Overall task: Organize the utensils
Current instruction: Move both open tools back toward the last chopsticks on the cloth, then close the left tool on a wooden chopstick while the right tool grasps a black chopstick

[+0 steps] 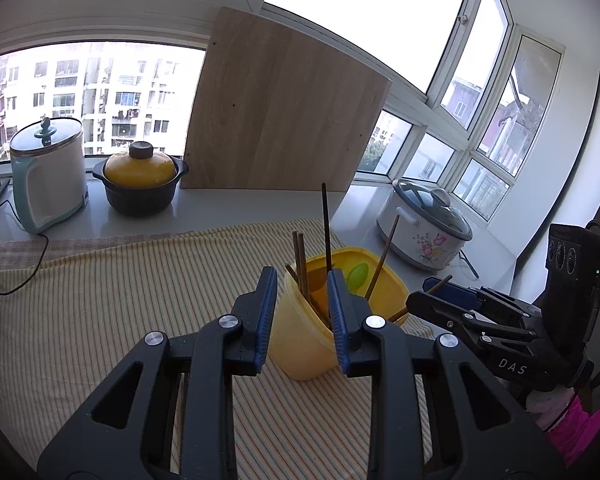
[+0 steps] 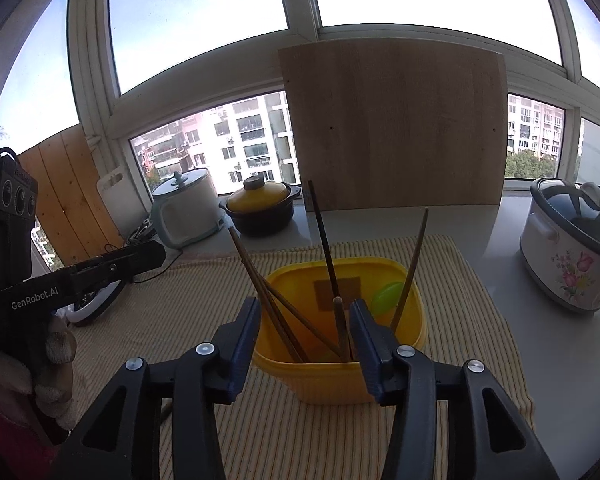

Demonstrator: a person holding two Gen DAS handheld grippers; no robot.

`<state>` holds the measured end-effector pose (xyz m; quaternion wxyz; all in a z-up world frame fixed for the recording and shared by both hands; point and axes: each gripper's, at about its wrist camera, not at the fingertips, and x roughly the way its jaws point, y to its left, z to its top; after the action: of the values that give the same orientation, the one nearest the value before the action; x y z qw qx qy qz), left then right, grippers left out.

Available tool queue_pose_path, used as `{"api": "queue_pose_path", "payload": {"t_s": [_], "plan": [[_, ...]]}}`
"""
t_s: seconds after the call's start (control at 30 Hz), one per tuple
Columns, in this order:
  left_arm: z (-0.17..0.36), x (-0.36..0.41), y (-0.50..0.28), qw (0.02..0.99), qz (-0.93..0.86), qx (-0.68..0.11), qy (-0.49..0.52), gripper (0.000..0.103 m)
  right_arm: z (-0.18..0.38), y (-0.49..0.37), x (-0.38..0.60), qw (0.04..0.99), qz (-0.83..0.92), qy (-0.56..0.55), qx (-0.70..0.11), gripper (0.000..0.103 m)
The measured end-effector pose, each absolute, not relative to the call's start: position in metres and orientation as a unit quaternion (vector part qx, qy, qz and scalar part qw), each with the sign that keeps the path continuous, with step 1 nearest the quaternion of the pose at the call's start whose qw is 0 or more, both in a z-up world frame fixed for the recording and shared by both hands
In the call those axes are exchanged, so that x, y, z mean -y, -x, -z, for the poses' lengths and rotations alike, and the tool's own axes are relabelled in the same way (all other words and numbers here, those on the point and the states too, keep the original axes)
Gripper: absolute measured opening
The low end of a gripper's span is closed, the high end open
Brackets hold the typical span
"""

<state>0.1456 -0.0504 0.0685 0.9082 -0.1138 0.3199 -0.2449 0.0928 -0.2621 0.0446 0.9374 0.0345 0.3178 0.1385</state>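
Observation:
A yellow plastic tub (image 1: 300,344) (image 2: 340,376) stands on a striped cloth (image 1: 100,300) (image 2: 220,280). Several brown chopsticks (image 1: 326,228) (image 2: 324,248) and a green spoon (image 1: 357,276) (image 2: 386,298) stand in it. My left gripper (image 1: 302,308) is open and empty, just in front of the tub. My right gripper (image 2: 304,332) is open over the tub's near rim, with one chopstick (image 2: 340,328) standing between its fingers, not gripped. In the left wrist view the right gripper (image 1: 436,300) is beside the tub.
A wooden board (image 1: 284,112) (image 2: 396,128) leans on the window. A white kettle (image 1: 46,176) (image 2: 188,212), a yellow-lidded black pot (image 1: 140,180) (image 2: 262,208) and a floral slow cooker (image 1: 424,228) (image 2: 572,244) stand on the counter behind. A black cable (image 1: 28,264) lies at the left.

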Motion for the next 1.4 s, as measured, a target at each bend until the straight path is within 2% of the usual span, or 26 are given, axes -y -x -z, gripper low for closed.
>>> {"api": "queue_pose_path", "payload": {"t_s": [0.17, 0.43, 0.53, 0.67, 0.77, 1.4], "plan": [[-0.058, 0.031, -0.139, 0.912, 0.224, -0.327, 0.109, 0.025, -0.042, -0.085, 0.242, 0.936, -0.143, -0.012, -0.322, 0.062], [-0.030, -0.006, -0.135, 0.911, 0.186, -0.351, 0.112, 0.025, -0.037, -0.076, 0.215, 0.933, -0.157, 0.011, -0.322, 0.087], [-0.020, -0.017, -0.131, 0.908, 0.177, -0.365, 0.110, 0.025, -0.033, -0.074, 0.208, 0.932, -0.160, 0.017, -0.326, 0.091], [-0.006, -0.030, -0.125, 0.902, 0.168, -0.383, 0.106, 0.037, -0.028, -0.069, 0.204, 0.930, -0.161, 0.018, -0.329, 0.096], [0.004, -0.036, -0.121, 0.899, 0.162, -0.395, 0.100, 0.037, -0.023, -0.068, 0.204, 0.928, -0.165, 0.009, -0.333, 0.101], [0.090, -0.001, -0.128, 0.838, 0.171, -0.518, -0.015, 0.037, 0.027, -0.054, 0.218, 0.904, -0.163, -0.047, -0.391, 0.101]]}}
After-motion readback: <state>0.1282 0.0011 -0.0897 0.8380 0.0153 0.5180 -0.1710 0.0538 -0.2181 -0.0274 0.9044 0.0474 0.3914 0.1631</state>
